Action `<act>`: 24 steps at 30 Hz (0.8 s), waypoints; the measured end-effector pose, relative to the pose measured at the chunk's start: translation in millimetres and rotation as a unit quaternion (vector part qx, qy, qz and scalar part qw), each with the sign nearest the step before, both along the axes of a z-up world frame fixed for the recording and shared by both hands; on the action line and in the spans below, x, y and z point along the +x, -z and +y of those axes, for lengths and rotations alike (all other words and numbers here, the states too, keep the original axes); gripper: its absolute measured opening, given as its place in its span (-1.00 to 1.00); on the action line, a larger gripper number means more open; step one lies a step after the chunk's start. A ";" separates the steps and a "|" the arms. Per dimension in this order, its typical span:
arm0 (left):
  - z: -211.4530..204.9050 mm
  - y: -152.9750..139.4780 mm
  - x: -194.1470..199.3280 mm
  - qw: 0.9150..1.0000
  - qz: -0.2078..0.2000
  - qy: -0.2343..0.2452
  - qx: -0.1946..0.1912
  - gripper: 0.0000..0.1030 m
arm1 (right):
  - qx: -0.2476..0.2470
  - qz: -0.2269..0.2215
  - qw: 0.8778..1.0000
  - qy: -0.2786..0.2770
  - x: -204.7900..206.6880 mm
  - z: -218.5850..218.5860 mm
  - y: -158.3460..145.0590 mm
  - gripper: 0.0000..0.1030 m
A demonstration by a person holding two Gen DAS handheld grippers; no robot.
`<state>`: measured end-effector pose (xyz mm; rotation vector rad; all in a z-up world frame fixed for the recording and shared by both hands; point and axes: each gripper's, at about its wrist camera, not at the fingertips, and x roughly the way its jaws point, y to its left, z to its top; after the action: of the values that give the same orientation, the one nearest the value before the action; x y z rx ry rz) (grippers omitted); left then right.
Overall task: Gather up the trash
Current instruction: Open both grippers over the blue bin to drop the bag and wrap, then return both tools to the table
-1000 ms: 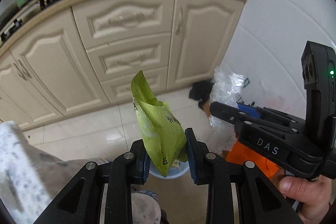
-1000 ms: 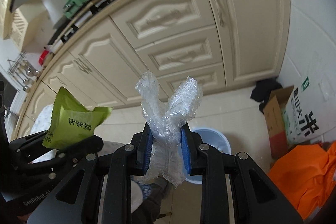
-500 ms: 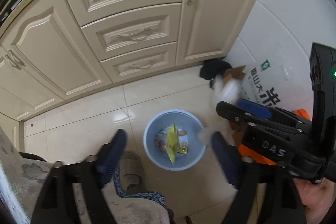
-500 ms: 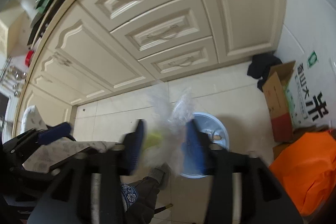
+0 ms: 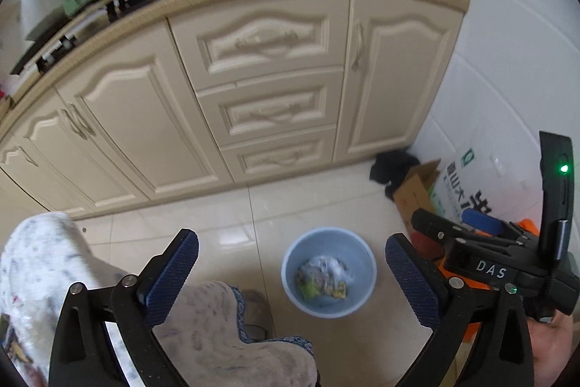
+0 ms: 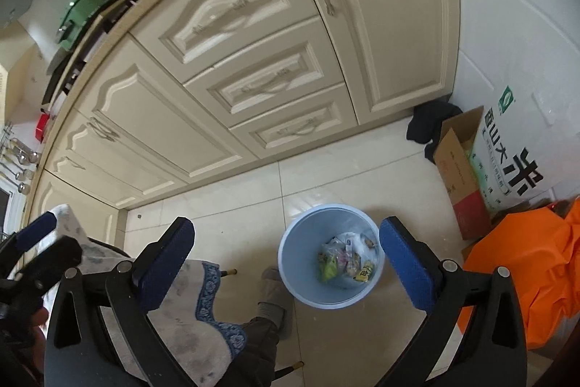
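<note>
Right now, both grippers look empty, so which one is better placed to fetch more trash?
Hard to separate: the left hand-held gripper and right hand-held gripper both hang open and empty above the blue bin. No loose trash shows outside it.

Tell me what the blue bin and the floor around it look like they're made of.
The blue bin looks like moulded plastic: thin smooth wall, even pale colour, slight sheen. The trash inside is crinkly film and printed wrappers. The floor looks like glazed ceramic tile: glossy reflections and straight grout lines. Both are judged from looks only.
</note>
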<state>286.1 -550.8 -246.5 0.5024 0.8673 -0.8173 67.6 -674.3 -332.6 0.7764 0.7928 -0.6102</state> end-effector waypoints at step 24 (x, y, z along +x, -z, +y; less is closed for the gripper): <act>297.0 -174.3 -102.5 0.977 -0.095 -0.093 -0.169 0.99 | -0.160 -0.108 0.976 -0.105 29.9 169.6 -204.8 1.00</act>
<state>183.6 -253.8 -72.2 0.1914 0.5730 -0.7139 97.5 -504.6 -127.8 0.4458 0.5500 -0.4405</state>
